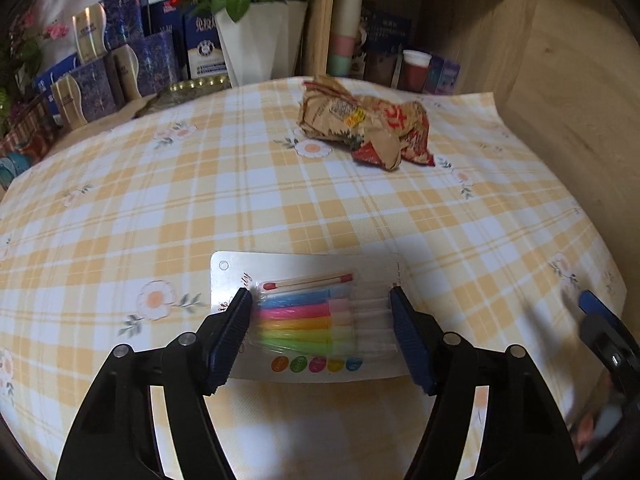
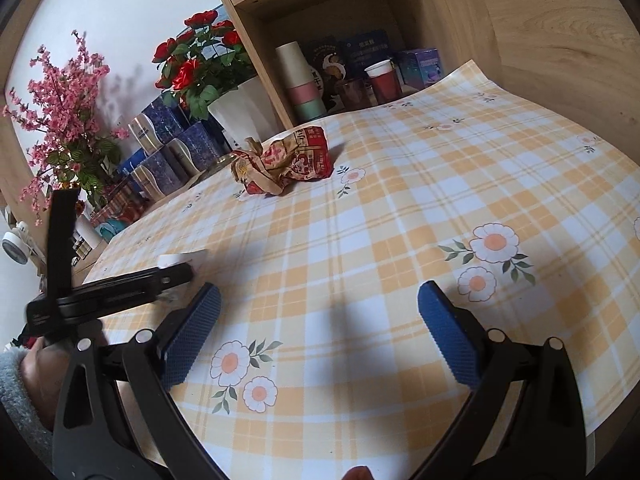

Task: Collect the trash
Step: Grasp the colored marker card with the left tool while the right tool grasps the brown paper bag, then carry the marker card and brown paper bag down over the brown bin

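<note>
Near the tabletop's front edge, the left gripper point(image 1: 320, 320) straddled the flat candle pack point(image 1: 308, 316), pads not yet pressing; its thin card could slip or bend. The crumpled wrapper point(image 1: 362, 124) lay toward the back edge. The right gripper point(image 2: 320, 332) hovered open, empty.

left tool point(image 1: 320, 300): black plastic arms, silver round rivets, blue ribbed pads
right tool point(image 2: 320, 300): black arms, silver rivets, blue dimpled pads
sleeve point(image 2: 14, 392): fluffy pale grey-blue fleece
</note>
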`<state>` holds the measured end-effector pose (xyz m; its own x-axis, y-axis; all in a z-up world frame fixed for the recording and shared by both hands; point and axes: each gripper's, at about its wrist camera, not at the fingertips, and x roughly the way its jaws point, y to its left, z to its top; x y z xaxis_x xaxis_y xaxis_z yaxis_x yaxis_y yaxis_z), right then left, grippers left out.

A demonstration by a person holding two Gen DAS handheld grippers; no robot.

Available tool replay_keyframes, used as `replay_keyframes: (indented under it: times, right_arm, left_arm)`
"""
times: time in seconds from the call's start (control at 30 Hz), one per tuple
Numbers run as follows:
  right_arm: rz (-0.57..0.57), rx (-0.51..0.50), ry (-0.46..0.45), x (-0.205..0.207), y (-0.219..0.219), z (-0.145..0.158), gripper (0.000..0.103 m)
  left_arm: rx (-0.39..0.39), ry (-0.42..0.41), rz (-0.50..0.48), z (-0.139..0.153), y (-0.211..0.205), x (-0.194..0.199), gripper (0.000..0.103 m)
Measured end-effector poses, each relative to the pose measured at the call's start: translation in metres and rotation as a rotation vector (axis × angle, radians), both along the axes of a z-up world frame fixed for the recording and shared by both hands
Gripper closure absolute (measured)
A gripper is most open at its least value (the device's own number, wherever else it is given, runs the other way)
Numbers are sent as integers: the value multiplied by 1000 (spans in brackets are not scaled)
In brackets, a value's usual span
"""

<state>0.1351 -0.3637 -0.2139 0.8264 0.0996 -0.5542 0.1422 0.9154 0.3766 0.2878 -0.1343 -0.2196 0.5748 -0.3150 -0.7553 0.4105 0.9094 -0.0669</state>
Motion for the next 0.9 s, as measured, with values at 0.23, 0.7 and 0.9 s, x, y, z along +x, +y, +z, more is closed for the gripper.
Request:
replay_keyframes:
  times: [0.23, 0.7, 0.9]
  right_arm:
    - [122, -90, -12, 26, 9, 32, 6]
    - [307, -753, 173, 241, 105, 25, 6]
    - [232, -820, 319, 288, 109, -6, 21]
  left_arm:
    - [-46, -43, -26, 27, 41, -36, 35]
    - [-165, -55, 124, 43, 125, -52, 35]
    - [-201, -56, 169, 40, 145, -61, 35]
